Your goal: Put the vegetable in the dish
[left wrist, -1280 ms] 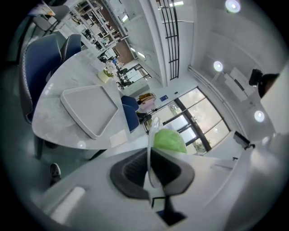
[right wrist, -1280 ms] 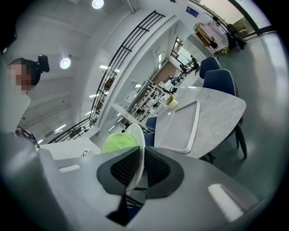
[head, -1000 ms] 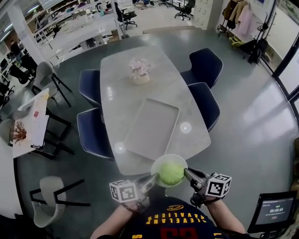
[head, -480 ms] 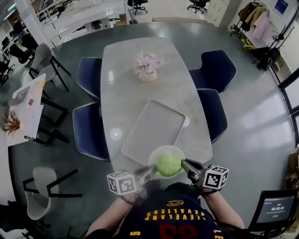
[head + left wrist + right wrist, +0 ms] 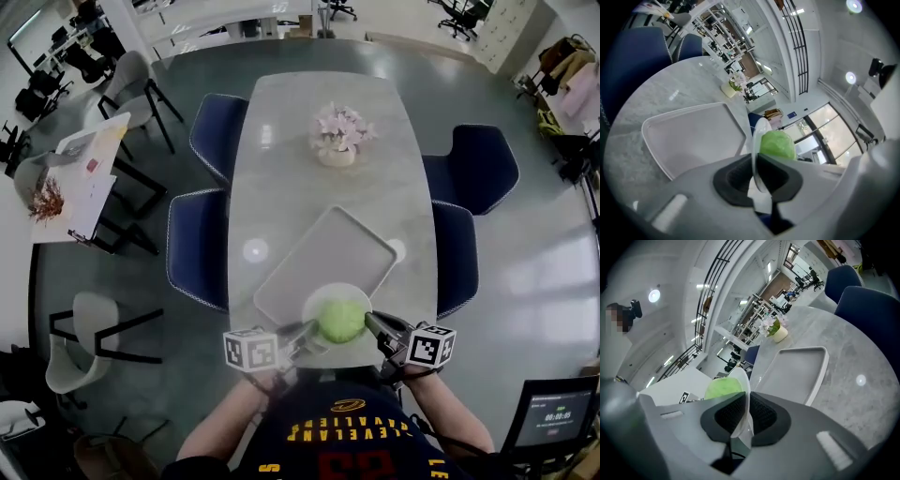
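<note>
A white dish (image 5: 323, 294) holds a round green vegetable (image 5: 341, 321) at the near end of the grey table (image 5: 281, 141), overlapping the near corner of a grey tray (image 5: 319, 253). My left gripper (image 5: 310, 330) has the dish's left rim (image 5: 754, 140) between its pads, and its jaws are opening. My right gripper (image 5: 371, 324) is shut on the right rim (image 5: 743, 380). The vegetable (image 5: 778, 144) shows beyond the rim in the left gripper view, and the same green vegetable (image 5: 723, 387) in the right gripper view. Whether the dish rests on the table I cannot tell.
A pot of pale pink flowers (image 5: 339, 137) stands at the table's far end. Dark blue chairs (image 5: 197, 248) line both long sides. A monitor (image 5: 558, 422) stands at the lower right. A side table with papers (image 5: 84, 178) is at the left.
The dish with the vegetable has moved forward from the table's near edge to the tray's near corner, both grippers going with it. The head view has shifted forward over the table.
</note>
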### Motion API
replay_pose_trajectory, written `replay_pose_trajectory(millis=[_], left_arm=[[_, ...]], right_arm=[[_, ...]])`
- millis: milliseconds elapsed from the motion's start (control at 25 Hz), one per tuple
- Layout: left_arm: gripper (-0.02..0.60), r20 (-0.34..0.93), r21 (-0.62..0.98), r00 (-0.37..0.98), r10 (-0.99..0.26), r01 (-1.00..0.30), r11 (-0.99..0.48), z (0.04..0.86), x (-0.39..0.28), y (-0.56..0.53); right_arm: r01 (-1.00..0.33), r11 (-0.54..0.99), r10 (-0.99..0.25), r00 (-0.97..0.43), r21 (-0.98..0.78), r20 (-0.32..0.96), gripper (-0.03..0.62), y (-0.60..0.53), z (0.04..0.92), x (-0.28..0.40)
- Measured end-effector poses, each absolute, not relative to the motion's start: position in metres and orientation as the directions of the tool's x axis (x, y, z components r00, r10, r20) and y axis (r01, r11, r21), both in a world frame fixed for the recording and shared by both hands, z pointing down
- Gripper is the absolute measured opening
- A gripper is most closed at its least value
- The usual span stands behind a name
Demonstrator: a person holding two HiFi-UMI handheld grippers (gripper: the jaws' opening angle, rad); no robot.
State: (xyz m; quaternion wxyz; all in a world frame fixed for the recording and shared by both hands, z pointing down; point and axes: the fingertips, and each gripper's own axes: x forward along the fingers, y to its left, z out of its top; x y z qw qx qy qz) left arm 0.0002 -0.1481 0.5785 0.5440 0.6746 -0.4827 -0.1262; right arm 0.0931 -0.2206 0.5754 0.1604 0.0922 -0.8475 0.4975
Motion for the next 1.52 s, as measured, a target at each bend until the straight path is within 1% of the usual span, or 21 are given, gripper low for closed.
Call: replay_pose_trajectory(millis=[160, 280, 520, 800, 1200, 1520], left_arm=[[0.037, 0.431, 0.832, 0.459, -0.777, -0.536, 0.145, 0.602, -0.005, -0.161], [0.037, 0.459, 0.825, 0.440, -0.772, -0.533, 0.187, 0.615, -0.012, -0.171], [0.043, 0.507, 0.800, 0.423, -0.751, -0.554, 0.228, 0.636, -0.028, -0.193], [0.051, 0.580, 0.771, 0.422, -0.697, -0.561, 0.302, 0.670, -0.041, -0.213], [0.055, 0.616, 0.759, 0.442, -0.652, -0.554, 0.343, 0.696, -0.050, -0.223], [0.061, 0.653, 0.739, 0.431, -0.623, -0.546, 0.396, 0.714, -0.055, -0.221]], right_arm=[[-0.301, 0.490, 0.066, -0.923, -0.818, 0.379, 0.034, -0.238, 0.595, 0.083], [-0.304, 0.481, 0.087, -0.917, -0.822, 0.390, 0.034, -0.250, 0.610, 0.074], [-0.334, 0.477, 0.095, -0.900, -0.813, 0.426, 0.037, -0.272, 0.633, 0.058], [-0.405, 0.488, 0.100, -0.854, -0.773, 0.511, 0.040, -0.294, 0.664, 0.046], [-0.442, 0.471, 0.127, -0.822, -0.764, 0.554, 0.040, -0.305, 0.688, 0.037], [-0.487, 0.459, 0.146, -0.784, -0.743, 0.604, 0.040, -0.304, 0.702, 0.034]])
